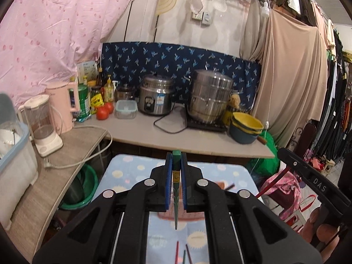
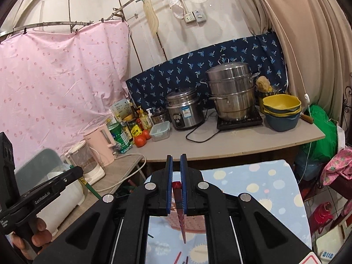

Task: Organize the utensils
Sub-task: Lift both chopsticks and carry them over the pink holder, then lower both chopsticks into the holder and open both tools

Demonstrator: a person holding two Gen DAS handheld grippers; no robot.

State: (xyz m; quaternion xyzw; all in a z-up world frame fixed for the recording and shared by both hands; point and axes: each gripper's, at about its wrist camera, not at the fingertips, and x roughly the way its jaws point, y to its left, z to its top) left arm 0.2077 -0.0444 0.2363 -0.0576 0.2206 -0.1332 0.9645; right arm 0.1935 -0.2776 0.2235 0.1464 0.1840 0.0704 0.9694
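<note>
My left gripper [image 1: 176, 158] is shut on a green chopstick [image 1: 176, 189] that hangs point-down between the blue pads. My right gripper [image 2: 176, 159] is shut on a red chopstick [image 2: 180, 209], also point-down. Both are held above a pink slotted basket [image 2: 189, 222], seen also in the left wrist view [image 1: 171, 216], on a small table with a blue dotted cloth [image 1: 132, 171]. Loose red and green chopsticks [image 1: 183, 253] lie on the cloth near me; they also show in the right wrist view [image 2: 179, 257]. The left gripper appears in the right wrist view [image 2: 72, 173].
A grey counter [image 1: 198, 138] behind holds a rice cooker [image 1: 156, 98], a steamer pot [image 1: 210, 96], stacked yellow and blue bowls [image 1: 246, 127], tomatoes [image 1: 104, 111] and bottles. A side shelf [image 1: 55, 176] holds a blender [image 1: 43, 124], a pink kettle [image 1: 63, 105] and a cable. Clothes hang at right.
</note>
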